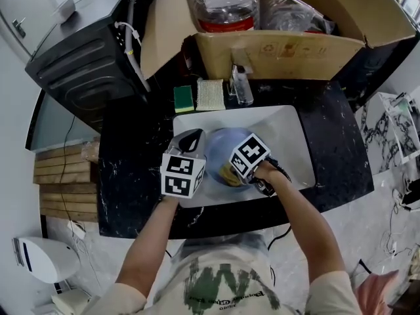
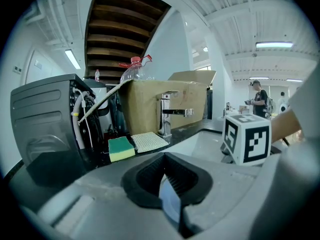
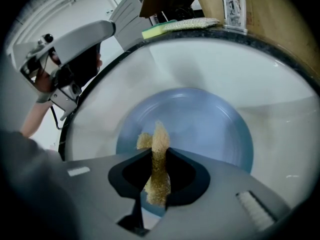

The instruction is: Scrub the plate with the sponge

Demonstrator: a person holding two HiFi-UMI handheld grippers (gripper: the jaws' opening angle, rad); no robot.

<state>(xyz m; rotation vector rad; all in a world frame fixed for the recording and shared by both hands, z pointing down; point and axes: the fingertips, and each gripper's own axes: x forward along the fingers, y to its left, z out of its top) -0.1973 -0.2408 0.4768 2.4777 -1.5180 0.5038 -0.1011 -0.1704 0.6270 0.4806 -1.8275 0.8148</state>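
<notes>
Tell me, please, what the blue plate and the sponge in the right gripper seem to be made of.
The plate: smooth pale-blue surface with soft sheen, likely glazed ceramic, possibly plastic. The sponge: tan, coarse, matte fibres, loofah-like, squashed thin in the right gripper.

The right half of the sink (image 1: 292, 136) lies bare, open from above. The plate (image 1: 220, 151), clamped by the left gripper (image 1: 191, 140), and the right gripper (image 1: 231, 173) gripping the tan sponge (image 3: 159, 159) fill the left half. Behind the sink, a green sponge (image 1: 184, 98), mesh pad (image 1: 210, 94), bottle (image 1: 241, 87) and cardboard box (image 1: 282, 54) crowd the surface (image 1: 131, 176).
</notes>
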